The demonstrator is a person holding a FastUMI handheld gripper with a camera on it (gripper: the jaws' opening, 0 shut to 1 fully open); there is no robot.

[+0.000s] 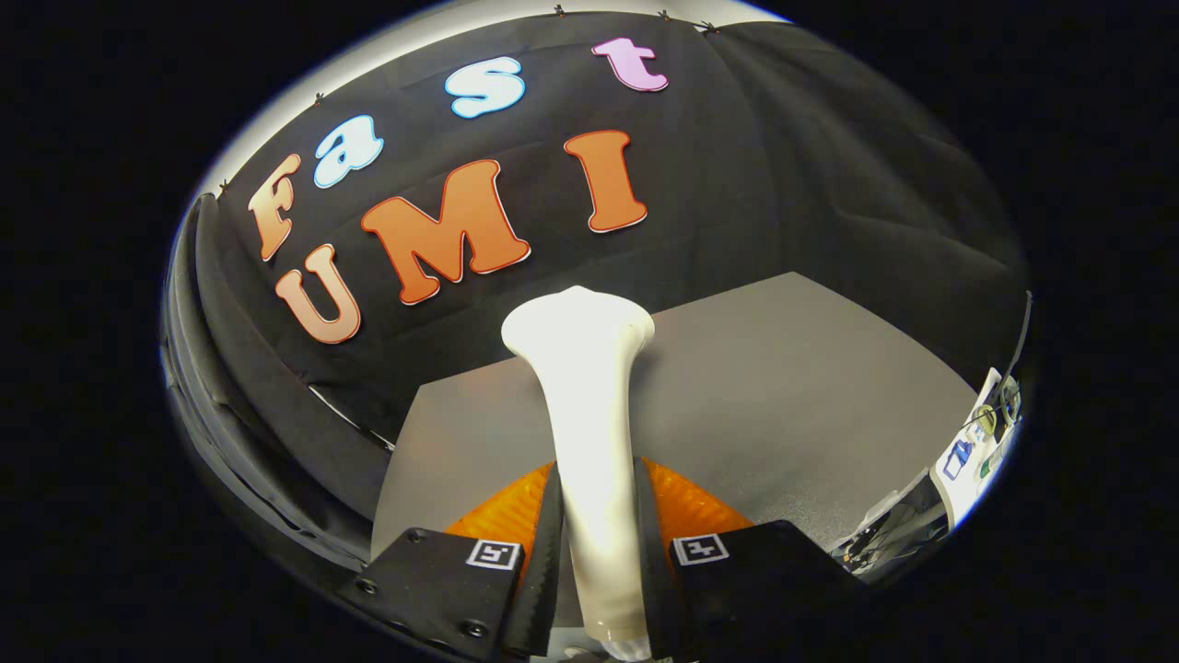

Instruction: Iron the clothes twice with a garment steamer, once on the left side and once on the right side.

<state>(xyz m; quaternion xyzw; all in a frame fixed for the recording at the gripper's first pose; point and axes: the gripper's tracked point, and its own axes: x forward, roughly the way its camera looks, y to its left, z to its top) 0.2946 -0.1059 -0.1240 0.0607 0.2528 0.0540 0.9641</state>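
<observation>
A white garment steamer (589, 405) stands up between my fingers, its slim handle clamped by both of them and its wider head flaring out beyond the fingertips. My gripper (597, 516) is shut on that handle. The steamer is held in the air above a grey table (792, 405), with its head pointing toward the black booth wall. No garment can be seen in this view.
The grey table spreads ahead and to the right of the steamer, ending at the black cloth wall. Past the table's right edge sit some cables and small items (976, 442). Folds of black cloth (267, 405) hang to the left.
</observation>
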